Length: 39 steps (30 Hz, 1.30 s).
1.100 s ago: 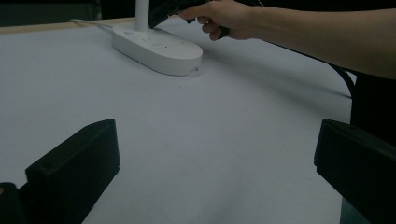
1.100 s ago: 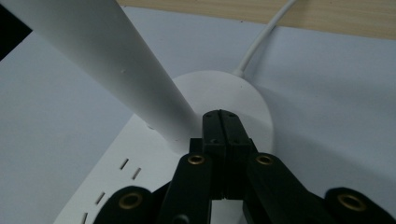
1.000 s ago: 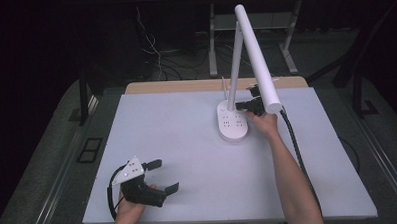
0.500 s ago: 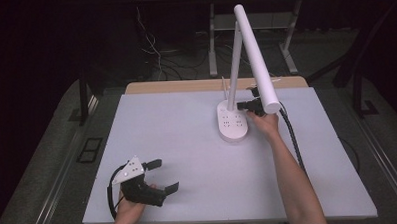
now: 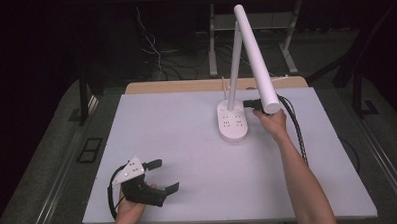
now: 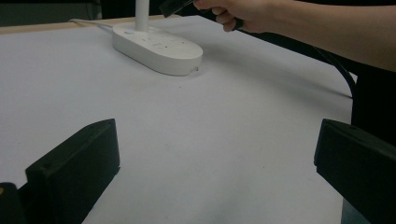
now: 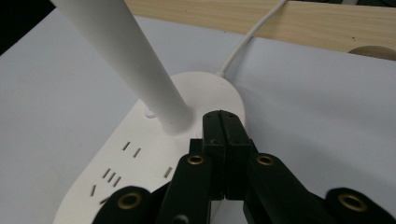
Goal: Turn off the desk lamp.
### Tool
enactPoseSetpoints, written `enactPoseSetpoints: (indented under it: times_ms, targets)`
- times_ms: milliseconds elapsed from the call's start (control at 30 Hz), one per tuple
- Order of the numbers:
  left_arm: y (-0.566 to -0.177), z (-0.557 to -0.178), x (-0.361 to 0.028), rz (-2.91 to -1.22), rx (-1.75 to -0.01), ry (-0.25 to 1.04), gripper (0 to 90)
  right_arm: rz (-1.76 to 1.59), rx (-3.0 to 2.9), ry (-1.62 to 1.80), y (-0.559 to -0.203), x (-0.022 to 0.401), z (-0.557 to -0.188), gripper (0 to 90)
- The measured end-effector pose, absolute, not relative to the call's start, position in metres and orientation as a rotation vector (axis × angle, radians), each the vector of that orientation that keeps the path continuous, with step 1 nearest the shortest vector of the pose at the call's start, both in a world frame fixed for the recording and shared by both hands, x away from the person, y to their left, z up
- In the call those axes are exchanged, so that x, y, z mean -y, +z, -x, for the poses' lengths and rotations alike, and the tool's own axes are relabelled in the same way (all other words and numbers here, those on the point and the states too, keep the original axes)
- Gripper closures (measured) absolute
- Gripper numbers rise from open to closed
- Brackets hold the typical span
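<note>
One white desk lamp stands toward the far right of the counter, its oval base carrying socket slots and a small button beside the stem. The right gripper hovers just over that base, jaws pressed together and holding nothing, tips close to the stem's foot. This looks like a press on the button; the next move likely calls for a short, steady push downward. The left gripper rests near the counter's front left, jaws wide apart, empty.
</note>
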<state>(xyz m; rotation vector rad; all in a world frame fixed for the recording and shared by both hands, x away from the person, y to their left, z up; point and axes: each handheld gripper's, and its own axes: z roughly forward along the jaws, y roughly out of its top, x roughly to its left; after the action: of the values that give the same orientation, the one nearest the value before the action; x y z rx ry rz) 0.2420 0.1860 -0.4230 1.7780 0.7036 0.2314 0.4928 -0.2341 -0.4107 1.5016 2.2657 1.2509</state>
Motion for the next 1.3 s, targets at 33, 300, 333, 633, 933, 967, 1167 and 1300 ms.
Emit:
enactPoseSetpoints:
  times_ms: [33, 300, 333, 633, 933, 967, 1167, 1300]
  targets:
    - [-0.423, -0.242, -0.186, -1.779, -0.703, 0.231, 0.0, -1.498, -2.265, 1.256, -0.409, 0.235, -0.491, 88.2]
    - [-0.423, -0.241, -0.185, -1.778, -0.704, 0.23, 0.0, -1.464, -2.297, 1.265, -0.399, 0.242, -0.471, 85.8]
    - [-0.423, -0.241, -0.185, -1.778, -0.702, 0.23, 0.0, -1.461, -2.297, 1.27, -0.397, 0.243, -0.468, 85.0]
    - [-0.423, -0.241, -0.185, -1.777, -0.702, 0.232, 0.0, -1.44, -2.29, 1.308, -0.385, 0.253, -0.438, 56.6]
    - [-0.422, -0.24, -0.184, -1.778, -0.695, 0.229, 0.0, -1.401, -2.301, 1.359, -0.379, 0.261, -0.401, 12.2]
    - [-0.422, -0.24, -0.184, -1.778, -0.693, 0.229, 0.0, -1.401, -2.29, 1.373, -0.379, 0.262, -0.398, 10.4]
    - [-0.422, -0.24, -0.185, -1.77, -0.703, 0.233, 0.0, -1.36, -2.293, 1.417, -0.374, 0.267, -0.371, 0.5]
    - [-0.422, -0.24, -0.185, -1.77, -0.704, 0.232, 0.0, -1.312, -2.294, 1.424, -0.37, 0.269, -0.35, 0.5]
